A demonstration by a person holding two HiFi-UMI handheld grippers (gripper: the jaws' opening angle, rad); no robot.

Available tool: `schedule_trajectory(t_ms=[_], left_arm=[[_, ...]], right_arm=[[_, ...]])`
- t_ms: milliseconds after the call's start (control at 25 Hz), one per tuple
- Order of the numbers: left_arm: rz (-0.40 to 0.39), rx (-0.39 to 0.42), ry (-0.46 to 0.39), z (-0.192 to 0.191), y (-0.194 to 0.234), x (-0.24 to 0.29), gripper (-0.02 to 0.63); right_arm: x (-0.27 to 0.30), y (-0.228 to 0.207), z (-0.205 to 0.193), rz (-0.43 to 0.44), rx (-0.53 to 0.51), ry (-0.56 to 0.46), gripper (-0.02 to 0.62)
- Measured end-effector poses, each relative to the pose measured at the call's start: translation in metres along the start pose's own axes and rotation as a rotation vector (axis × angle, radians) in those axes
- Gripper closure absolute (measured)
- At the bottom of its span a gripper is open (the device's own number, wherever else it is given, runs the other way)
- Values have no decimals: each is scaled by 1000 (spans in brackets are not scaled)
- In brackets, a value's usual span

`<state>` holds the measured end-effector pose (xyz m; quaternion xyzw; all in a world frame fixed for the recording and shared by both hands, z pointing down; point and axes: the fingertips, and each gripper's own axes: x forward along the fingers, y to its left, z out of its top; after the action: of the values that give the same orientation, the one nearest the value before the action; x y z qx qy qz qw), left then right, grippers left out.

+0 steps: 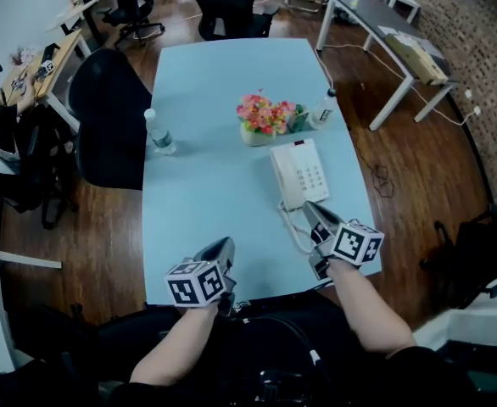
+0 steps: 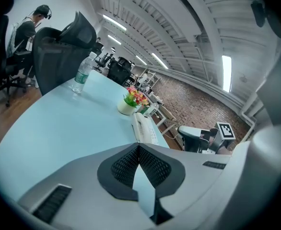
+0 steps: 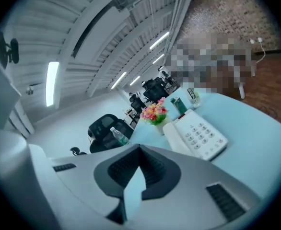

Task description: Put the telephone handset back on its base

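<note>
A white telephone (image 1: 304, 172) lies on the light-blue table (image 1: 206, 193), right of centre, with its handset (image 1: 280, 176) resting along the base's left side and its cord (image 1: 295, 227) curling toward the near edge. My right gripper (image 1: 309, 208) hovers just in front of the phone, jaws shut on nothing. The right gripper view shows the phone (image 3: 198, 135) ahead beyond the closed tips (image 3: 139, 148). My left gripper (image 1: 226, 246) is near the table's front edge, also shut and empty. From there the phone (image 2: 143, 127) is farther ahead, to the right.
A pot of flowers (image 1: 264, 121) and a small bottle (image 1: 323, 108) stand behind the phone. A water bottle (image 1: 159, 132) sits at the table's left edge beside a black chair (image 1: 108, 117). Another desk (image 1: 393, 41) stands at the back right.
</note>
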<state>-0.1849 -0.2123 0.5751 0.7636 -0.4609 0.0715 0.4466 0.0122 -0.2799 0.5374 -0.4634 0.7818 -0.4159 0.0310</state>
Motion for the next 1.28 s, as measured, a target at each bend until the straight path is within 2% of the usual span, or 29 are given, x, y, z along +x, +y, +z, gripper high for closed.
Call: schedule_trajectory(t_ms=[200, 360, 520, 640, 840, 920, 1080, 1280], left_arm=[[-44, 45, 30, -21, -24, -8, 606], [-32, 47, -9, -32, -43, -23, 606], [18, 17, -74, -47, -62, -29, 606], [48, -14, -129, -64, -85, -31, 606], [88, -40, -187, -99, -133, -34, 606], [84, -23, -189, -119, -156, -32, 606], [62, 63, -170, -158, -201, -25, 606], [126, 29, -133, -190, -214, -32, 606]], right_arm=[[-42, 40, -20, 83, 4, 0, 578], [-67, 63, -35, 174, -61, 46, 578], [-96, 62, -39, 263, -79, 79, 580], [-131, 55, -29, 297, -122, 92, 580], [-191, 21, -34, 338, -126, 129, 580], [-210, 9, -38, 334, -133, 143, 580], [-236, -10, -44, 359, -133, 160, 580], [-255, -19, -53, 384, -177, 180, 580]])
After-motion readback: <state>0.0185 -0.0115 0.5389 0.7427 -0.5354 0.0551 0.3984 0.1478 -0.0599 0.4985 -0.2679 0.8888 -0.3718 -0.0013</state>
